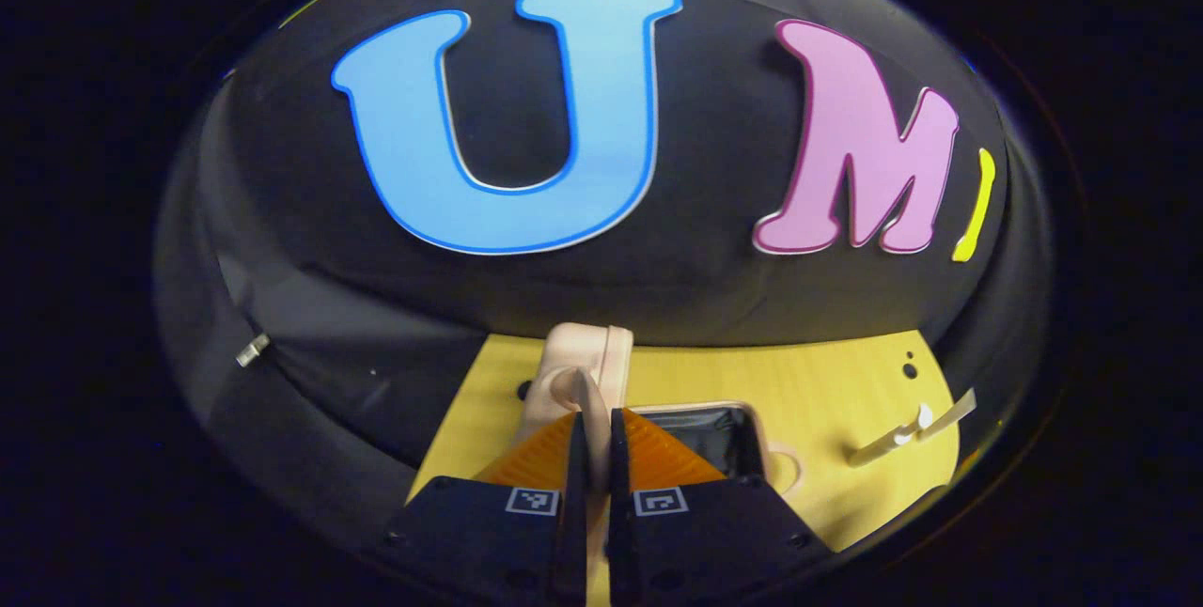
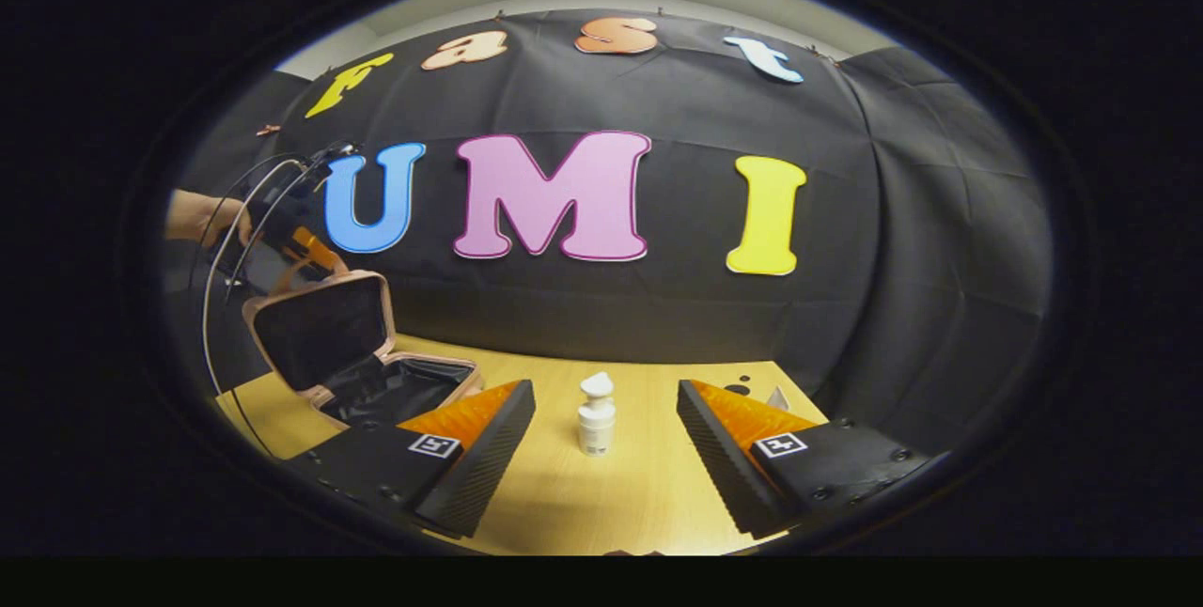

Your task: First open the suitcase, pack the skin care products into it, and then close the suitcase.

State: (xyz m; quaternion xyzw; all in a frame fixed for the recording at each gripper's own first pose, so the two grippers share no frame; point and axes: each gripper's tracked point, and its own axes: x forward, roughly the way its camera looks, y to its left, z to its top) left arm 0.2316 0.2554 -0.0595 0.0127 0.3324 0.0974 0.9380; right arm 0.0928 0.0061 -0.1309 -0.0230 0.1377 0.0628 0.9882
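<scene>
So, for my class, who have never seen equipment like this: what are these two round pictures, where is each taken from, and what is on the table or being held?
A person holds a two-finger hand-held gripper in each hand; each carries a camera looking along its fingers. In the left gripper view, the left hand-held gripper is pinched on the handle of the suitcase lid. In the right gripper view, the right hand-held gripper is open, facing a small white bottle standing on the wooden table. There too, the pink suitcase lies open with its lid raised.
</scene>
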